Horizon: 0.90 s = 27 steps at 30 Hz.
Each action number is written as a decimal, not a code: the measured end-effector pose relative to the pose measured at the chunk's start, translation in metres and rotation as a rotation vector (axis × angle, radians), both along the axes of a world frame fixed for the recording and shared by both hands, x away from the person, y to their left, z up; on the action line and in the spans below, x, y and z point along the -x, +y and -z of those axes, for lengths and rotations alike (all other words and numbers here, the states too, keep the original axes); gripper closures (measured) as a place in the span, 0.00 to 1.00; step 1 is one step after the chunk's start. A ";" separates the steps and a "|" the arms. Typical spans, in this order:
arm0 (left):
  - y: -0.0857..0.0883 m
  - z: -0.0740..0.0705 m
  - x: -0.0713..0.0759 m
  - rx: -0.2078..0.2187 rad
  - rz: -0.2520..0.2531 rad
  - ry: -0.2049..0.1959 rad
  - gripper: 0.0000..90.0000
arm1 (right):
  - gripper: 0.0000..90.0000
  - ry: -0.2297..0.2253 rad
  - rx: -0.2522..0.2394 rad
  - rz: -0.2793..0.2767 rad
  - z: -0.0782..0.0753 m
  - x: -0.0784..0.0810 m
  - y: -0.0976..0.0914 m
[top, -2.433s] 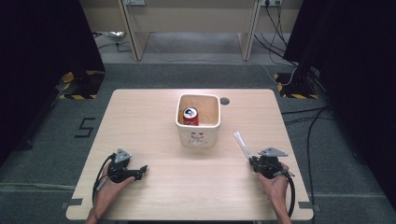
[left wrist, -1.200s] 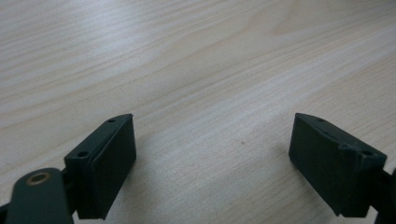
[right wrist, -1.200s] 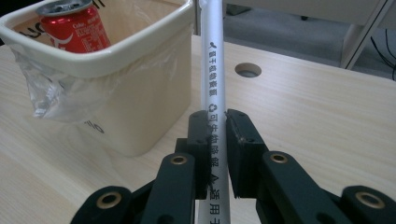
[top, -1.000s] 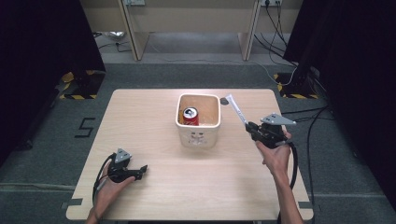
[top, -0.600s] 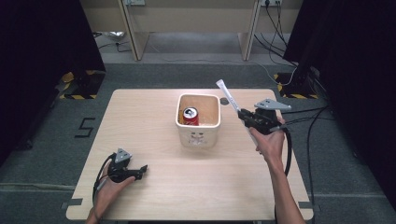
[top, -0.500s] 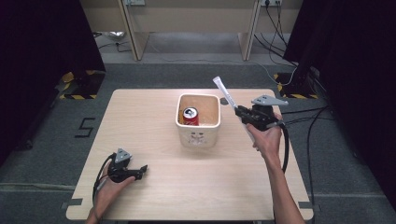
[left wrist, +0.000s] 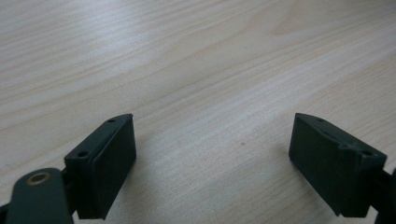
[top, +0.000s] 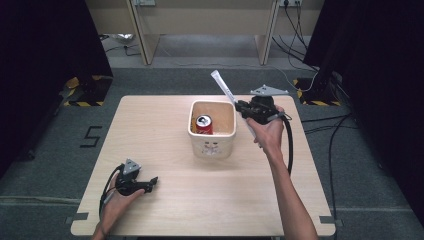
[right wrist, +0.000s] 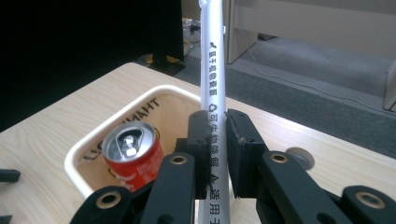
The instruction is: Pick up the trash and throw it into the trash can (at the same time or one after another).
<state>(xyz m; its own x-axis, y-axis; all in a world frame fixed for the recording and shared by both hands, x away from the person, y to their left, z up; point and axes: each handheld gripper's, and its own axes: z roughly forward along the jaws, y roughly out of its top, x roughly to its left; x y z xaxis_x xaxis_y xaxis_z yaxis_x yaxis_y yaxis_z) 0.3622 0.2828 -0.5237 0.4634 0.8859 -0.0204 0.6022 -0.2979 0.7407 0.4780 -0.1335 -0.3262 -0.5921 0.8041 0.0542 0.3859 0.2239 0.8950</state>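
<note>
While the left tongs (top: 150, 182) rest spread on the bench (top: 160, 130), the right tongs (top: 240, 106) pinch a white wrapped stick (right wrist: 214, 74) above the tub (top: 212, 145) holding a red can (top: 203, 125)

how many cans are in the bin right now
1. A red can stands upright in the near-left part of the white bin, seen also from the right tool's view. The bin's near wall hides some floor, so another could lie unseen.

There's a "5" taped on the floor (top: 91, 136) left of the worktop, "THANK" inside the bin (right wrist: 154, 108), and Chinese print down the white packet (right wrist: 214, 93).
</note>
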 end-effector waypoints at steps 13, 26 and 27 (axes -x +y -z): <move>0.000 0.000 0.000 0.000 0.001 0.000 0.16 | 0.89 0.015 0.011 -0.041 -0.001 -0.025 0.040; 0.000 0.000 0.000 0.000 0.000 0.000 0.16 | 0.89 0.032 -0.020 -0.049 0.000 -0.049 0.066; 0.000 0.000 0.000 0.000 -0.001 -0.001 0.16 | 0.89 0.035 -0.019 -0.050 0.000 -0.050 0.068</move>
